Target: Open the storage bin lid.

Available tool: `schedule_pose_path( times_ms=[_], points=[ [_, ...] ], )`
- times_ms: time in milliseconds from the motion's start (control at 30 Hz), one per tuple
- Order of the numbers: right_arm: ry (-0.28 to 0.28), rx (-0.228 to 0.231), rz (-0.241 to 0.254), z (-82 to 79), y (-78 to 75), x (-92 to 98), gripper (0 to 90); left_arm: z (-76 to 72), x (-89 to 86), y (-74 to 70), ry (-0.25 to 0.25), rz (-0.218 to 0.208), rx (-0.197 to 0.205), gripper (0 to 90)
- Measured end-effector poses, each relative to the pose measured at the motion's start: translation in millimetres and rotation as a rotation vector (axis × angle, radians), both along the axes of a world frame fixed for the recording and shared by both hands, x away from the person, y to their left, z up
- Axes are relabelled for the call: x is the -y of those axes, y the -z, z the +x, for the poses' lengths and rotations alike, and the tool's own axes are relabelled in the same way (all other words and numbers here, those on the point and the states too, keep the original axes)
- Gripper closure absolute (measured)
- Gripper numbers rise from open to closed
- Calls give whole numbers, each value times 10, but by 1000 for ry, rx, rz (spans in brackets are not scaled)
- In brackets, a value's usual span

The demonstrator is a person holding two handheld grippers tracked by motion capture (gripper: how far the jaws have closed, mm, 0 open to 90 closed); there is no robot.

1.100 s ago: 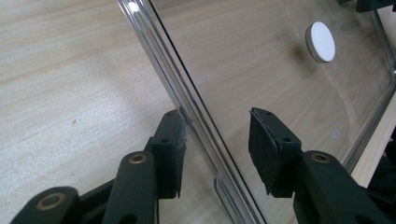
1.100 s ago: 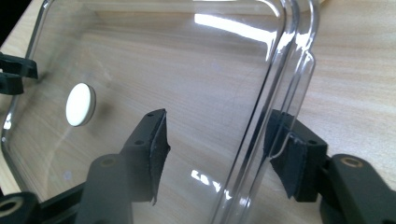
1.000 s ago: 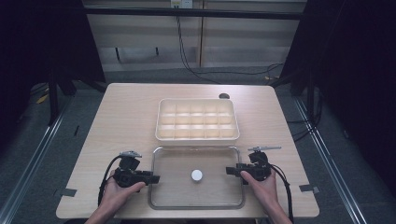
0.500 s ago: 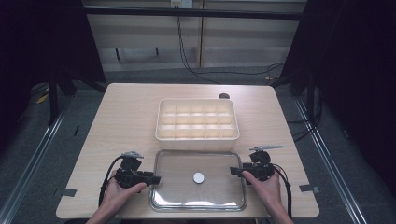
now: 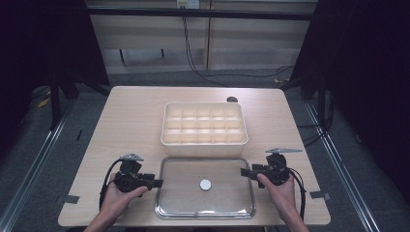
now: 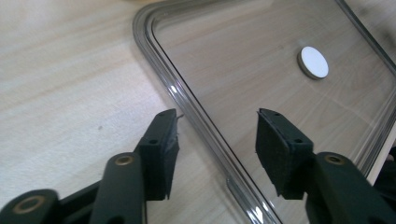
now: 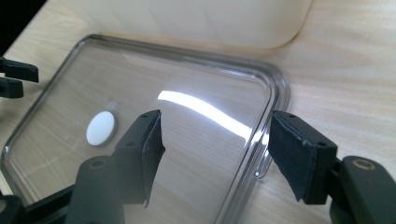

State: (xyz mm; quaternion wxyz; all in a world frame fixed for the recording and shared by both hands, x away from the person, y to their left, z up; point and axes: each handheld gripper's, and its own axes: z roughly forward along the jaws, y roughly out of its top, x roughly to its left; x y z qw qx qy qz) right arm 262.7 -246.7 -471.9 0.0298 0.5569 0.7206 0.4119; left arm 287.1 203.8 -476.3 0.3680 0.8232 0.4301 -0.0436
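A clear lid [image 5: 205, 186] lies flat on the worktop [image 5: 130, 121], close to the near edge, with a small white disc [image 5: 205, 184] at its middle. Just behind it sits a cream box [image 5: 204, 122] divided into many small compartments, its front wall right beside the lid's far edge.

The person holds one tool at each short end of the lid. The left tool [image 5: 155, 182] has just been opening; in the left gripper view its jaws stand apart astride the lid's raised rim [image 6: 205, 128], one over bare wood and one over the clear pane, neither pad pressing on it. The right tool [image 5: 245, 172] has its jaws spread wide too (the lid's corner runs between them in the right gripper view), and there the pads are likewise off the plastic, so the lid rests free.
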Motion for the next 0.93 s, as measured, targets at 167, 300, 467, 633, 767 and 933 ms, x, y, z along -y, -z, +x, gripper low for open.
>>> schedule_pose_path(
  times_ms=[167,300,467,633,767,933],
  points=[
    [11,54,18,-34,-110,131,354,78,-52,-135,-22,-25,36,431],
    [22,100,41,-60,-164,280,343,120,-133,-215,-30,-37,81,376],
    [67,137,51,-129,-197,448,336,137,-310,-240,-64,-34,110,327],
    [112,157,60,-220,-190,609,329,53,-531,-205,-106,-37,128,327],
    [152,164,57,-288,-120,694,324,-12,-669,-92,-143,-41,131,325],
    [145,160,-1,-303,-54,670,323,-52,-732,-85,-179,-60,149,325]
  ],
)
